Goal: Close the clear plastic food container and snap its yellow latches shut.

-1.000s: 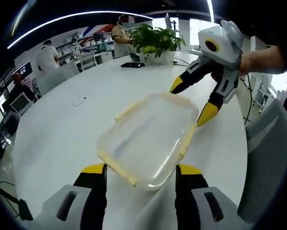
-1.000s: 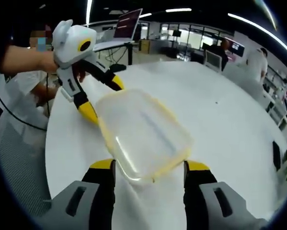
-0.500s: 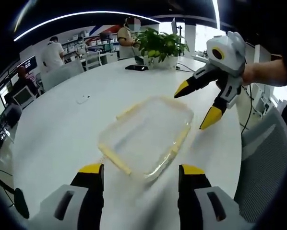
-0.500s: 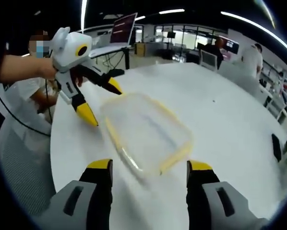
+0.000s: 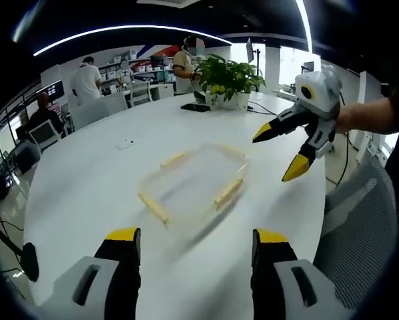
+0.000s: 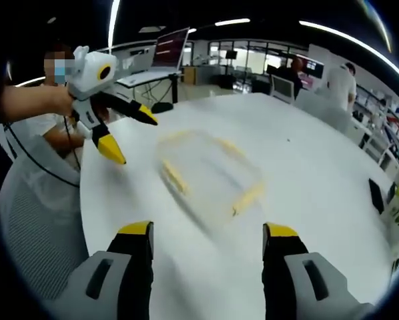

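A clear plastic food container (image 5: 194,185) with yellow latches lies flat on the white round table (image 5: 86,193), lid on it. In the right gripper view the container (image 6: 209,175) is blurred, its latches showing as yellow strips. My left gripper (image 5: 194,240) is open, well back from the container with nothing between its jaws. It also appears in the right gripper view as the left gripper (image 6: 129,137), open, beside the container's far left corner. My right gripper (image 6: 208,233) is open and empty. In the left gripper view the right gripper (image 5: 279,153) hovers open to the container's right.
A potted plant (image 5: 227,79) and a dark phone (image 5: 198,107) stand at the table's far side, with a small white object (image 5: 125,144) at left. A grey chair (image 5: 359,227) sits by the table edge. People and desks fill the room behind.
Both grippers have pulled back and up from the container, which now lies farther off and smaller in both views. Both stay open.
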Motion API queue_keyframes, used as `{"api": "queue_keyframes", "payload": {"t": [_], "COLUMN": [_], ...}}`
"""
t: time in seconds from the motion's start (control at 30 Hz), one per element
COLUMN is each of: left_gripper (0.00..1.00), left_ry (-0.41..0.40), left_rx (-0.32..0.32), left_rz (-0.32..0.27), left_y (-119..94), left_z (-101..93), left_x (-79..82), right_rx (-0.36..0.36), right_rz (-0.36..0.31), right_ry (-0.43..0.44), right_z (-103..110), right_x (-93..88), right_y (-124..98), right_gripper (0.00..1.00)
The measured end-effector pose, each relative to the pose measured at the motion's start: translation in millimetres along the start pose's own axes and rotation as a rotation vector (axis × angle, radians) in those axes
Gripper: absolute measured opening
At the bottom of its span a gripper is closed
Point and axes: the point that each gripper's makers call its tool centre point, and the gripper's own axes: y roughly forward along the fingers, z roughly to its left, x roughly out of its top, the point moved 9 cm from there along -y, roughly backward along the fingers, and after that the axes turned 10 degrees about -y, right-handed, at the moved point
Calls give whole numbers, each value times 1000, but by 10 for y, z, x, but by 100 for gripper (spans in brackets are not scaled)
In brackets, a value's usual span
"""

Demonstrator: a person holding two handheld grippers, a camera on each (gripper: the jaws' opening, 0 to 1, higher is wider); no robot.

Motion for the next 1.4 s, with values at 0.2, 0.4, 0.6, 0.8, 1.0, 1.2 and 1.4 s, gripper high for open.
{"api": "queue_keyframes", "payload": {"t": [0.2,0.4,0.6,0.8,1.0,1.2,1.4], "left_gripper": [65,69,79,93,99,99,99], "left_ry": [3,-16,-31,-30,-39,-21,-15], "left_rx": [10,20,21,17,25,31,35], "left_rz": [-23,-65,-84,-57,-47,-43,-44], "left_y": [-153,-307,-399,-412,-419,-430,-435], "left_z": [-88,-159,-240,-294,-298,-303,-306], "left_x": [-122,-218,-322,-391,-398,-402,-385], "right_rx": [-27,-55,-86,-122,-116,-102,-91], "right_rz": [-20,-55,-84,-99,-64,-63,-51], "right_ry": [19,26,63,89,71,60,53], "right_z": [92,248,339,352,374,380,374], "right_x": [-82,-185,-269,-329,-403,-397,-402], "right_y": [-164,-323,-422,-495,-534,-552,-553], "right_gripper": [65,69,77,87,94,99,100]}}
